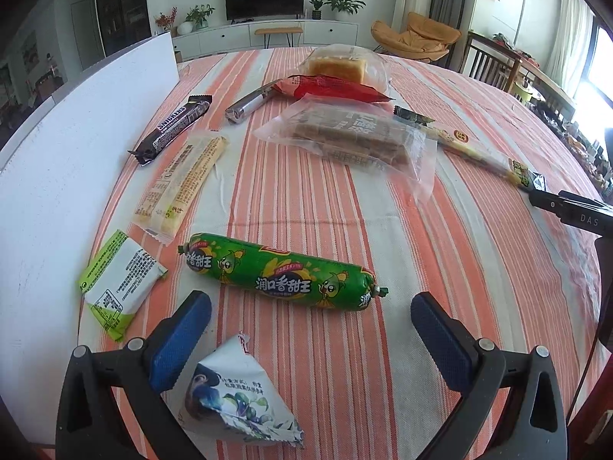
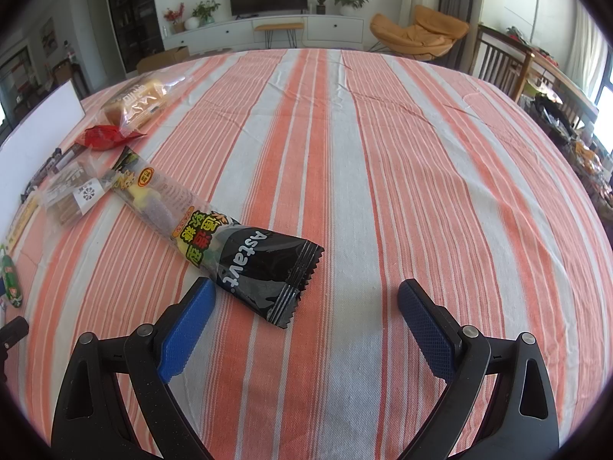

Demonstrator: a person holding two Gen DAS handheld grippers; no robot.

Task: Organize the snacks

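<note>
We see the snacks spread over a striped orange-and-white tablecloth [image 1: 479, 268], most of them toward its left side beside a white board [image 1: 57, 176]. Nearest our left gripper [image 1: 311, 316], whose blue-padded fingers stand wide apart with nothing between them, lies the green sausage [image 1: 283, 270], crosswise just beyond the fingertips and not touching them. A triangular blue-and-white packet [image 1: 233, 391] sits low in the left wrist view, right against the inner side of the left finger [image 1: 180, 341]; whether they actually touch we cannot tell. A green-and-white packet [image 1: 115, 287] lies to the left of that finger, and farther out come a pale yellow wafer pack [image 1: 182, 180], a Snickers bar [image 1: 172, 128], a silver wrapped bar [image 1: 249, 105], a red packet [image 1: 333, 88], a clear bag of brown biscuits [image 1: 345, 138] and a bagged bread loaf [image 1: 339, 65] at the far end. Our right gripper [image 2: 306, 299] is likewise spread open and empty over the cloth. A black Astavt packet [image 2: 268, 272] lies just ahead of its left finger [image 2: 187, 329], lapping over the near end of a long clear-wrapped snack [image 2: 164, 203] that runs away to the upper left. The right finger [image 2: 425, 329] has only bare cloth around it.
</note>
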